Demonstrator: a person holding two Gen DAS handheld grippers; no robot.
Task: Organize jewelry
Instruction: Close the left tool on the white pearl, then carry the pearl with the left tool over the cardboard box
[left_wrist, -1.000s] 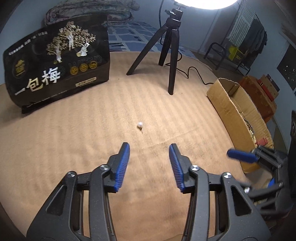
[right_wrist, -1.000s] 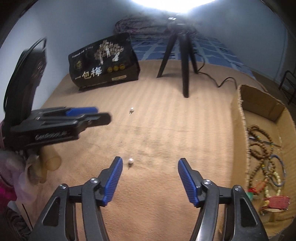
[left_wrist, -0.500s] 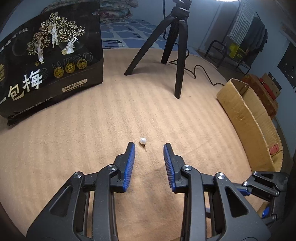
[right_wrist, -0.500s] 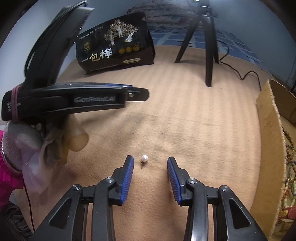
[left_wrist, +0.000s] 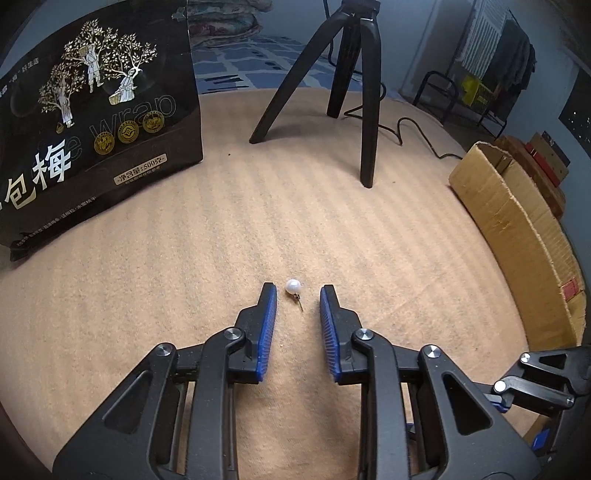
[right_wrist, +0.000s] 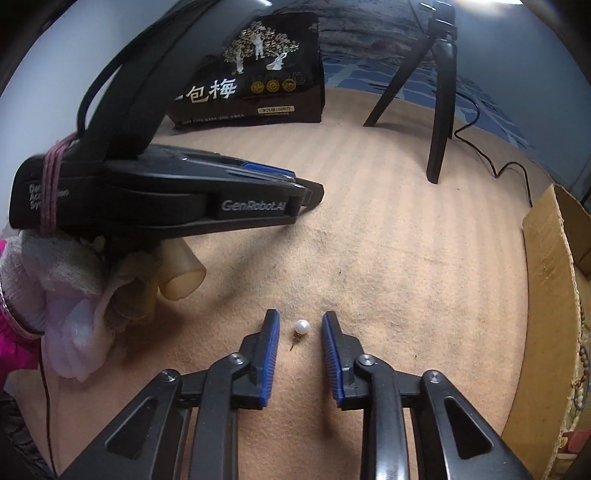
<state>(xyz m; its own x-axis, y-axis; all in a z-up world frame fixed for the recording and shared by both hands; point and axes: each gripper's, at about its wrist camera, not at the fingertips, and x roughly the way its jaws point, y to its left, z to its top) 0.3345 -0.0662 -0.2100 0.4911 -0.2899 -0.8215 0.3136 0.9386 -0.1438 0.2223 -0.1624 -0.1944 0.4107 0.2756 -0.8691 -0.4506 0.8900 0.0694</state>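
White and glossy, a pearl earring (left_wrist: 293, 286) lies on the tan ribbed blanket (left_wrist: 184, 280) between the blue pads of the left gripper (left_wrist: 297, 291), its thin metal post pointing back toward the gripper. The jaws are closing around it, but neither pad touches it yet. A second pearl earring (right_wrist: 301, 326), just as round, with a short dark post, sits the same way inside the right gripper (right_wrist: 300, 320), whose jaws are closing too, a gap showing on both sides.

Both earrings lie in the open middle of the blanket, well away from the black printed bag (left_wrist: 92, 122) and the tripod (left_wrist: 354, 74) toward its far edge. The cardboard box (right_wrist: 550, 295) at the right edge shows only one wall, with a few beads peeping at its rim; its contents are cut off. A gloved hand (right_wrist: 62, 280) grips the left gripper's handle.
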